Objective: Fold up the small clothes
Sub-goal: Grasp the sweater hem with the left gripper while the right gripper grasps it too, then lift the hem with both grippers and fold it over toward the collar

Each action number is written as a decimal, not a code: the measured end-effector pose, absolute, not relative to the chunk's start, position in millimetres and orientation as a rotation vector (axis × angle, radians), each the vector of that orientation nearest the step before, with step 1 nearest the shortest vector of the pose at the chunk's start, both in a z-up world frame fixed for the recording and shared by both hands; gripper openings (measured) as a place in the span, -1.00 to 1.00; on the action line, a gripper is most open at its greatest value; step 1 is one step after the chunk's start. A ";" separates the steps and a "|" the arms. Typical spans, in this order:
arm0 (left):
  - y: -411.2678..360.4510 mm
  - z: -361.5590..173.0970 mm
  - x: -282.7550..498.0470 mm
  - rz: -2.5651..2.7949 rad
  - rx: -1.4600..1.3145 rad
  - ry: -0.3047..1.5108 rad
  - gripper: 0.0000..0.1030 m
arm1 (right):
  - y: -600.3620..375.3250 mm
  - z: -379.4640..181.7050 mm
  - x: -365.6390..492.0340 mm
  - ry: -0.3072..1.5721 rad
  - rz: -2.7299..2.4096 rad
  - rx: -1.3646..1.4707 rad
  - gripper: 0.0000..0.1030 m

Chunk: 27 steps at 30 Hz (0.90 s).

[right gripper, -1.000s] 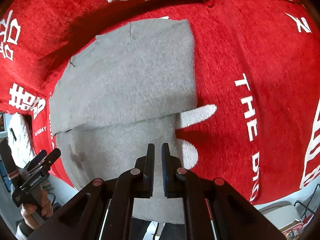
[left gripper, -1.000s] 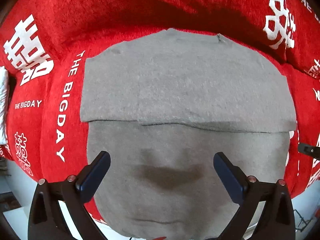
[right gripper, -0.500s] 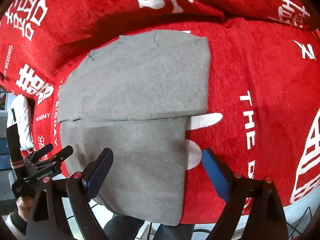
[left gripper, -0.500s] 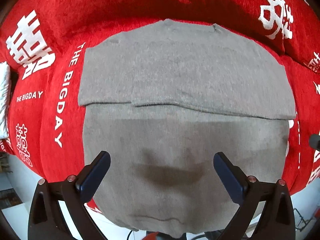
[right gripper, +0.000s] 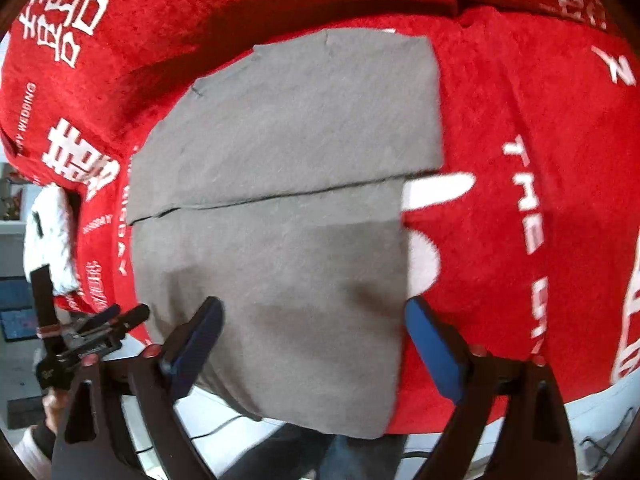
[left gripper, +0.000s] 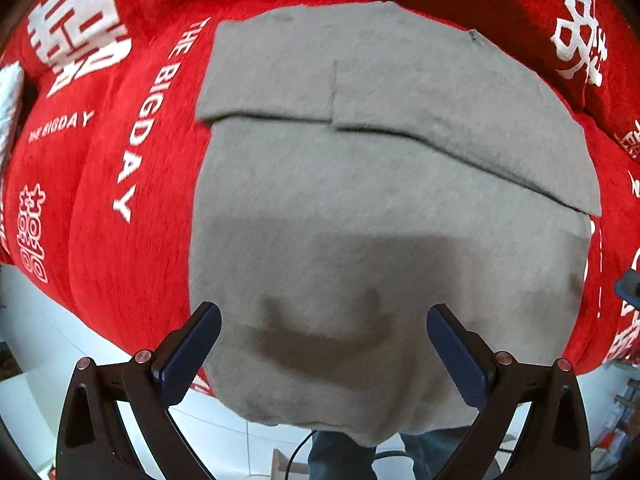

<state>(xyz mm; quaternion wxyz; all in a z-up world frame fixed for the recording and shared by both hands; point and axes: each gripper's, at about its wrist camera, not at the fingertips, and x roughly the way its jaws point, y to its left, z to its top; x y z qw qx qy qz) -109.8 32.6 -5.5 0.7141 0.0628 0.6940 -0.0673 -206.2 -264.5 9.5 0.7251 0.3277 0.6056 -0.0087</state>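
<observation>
Two grippers hover over the work: the right gripper (right gripper: 312,320) has its blue-padded jaws opening wide with nothing pinched, and the left gripper (left gripper: 322,330) stands spread apart, empty. One grey garment (left gripper: 380,220), soft knit, lies flat on a plush red sofa cover (left gripper: 120,260) with white lettering. Its far part is folded over in a rectangular flap; its near edge hangs off the front.

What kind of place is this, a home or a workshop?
Probably a home room: the grey garment lies on a red cover printed with wedding characters, seemingly over a sofa or bed, with pale tiled floor below.
</observation>
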 end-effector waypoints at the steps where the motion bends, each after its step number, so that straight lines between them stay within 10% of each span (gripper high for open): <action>1: 39.6 -7.1 -113.2 -0.154 0.131 1.538 1.00 | -261.1 7.8 -209.9 1.323 -0.003 0.751 1.00; 19: 125.5 -64.0 -196.2 -0.242 0.010 1.676 1.00 | -211.1 -77.4 -334.6 1.555 0.022 0.905 0.98; 23: 128.7 -86.2 -208.1 -0.239 -0.067 1.714 1.00 | -204.4 -110.5 -355.3 1.611 -0.010 0.909 0.36; 27: 124.7 -105.0 -217.5 -0.243 -0.119 1.738 1.00 | -197.4 -137.4 -365.9 1.616 -0.004 0.937 0.34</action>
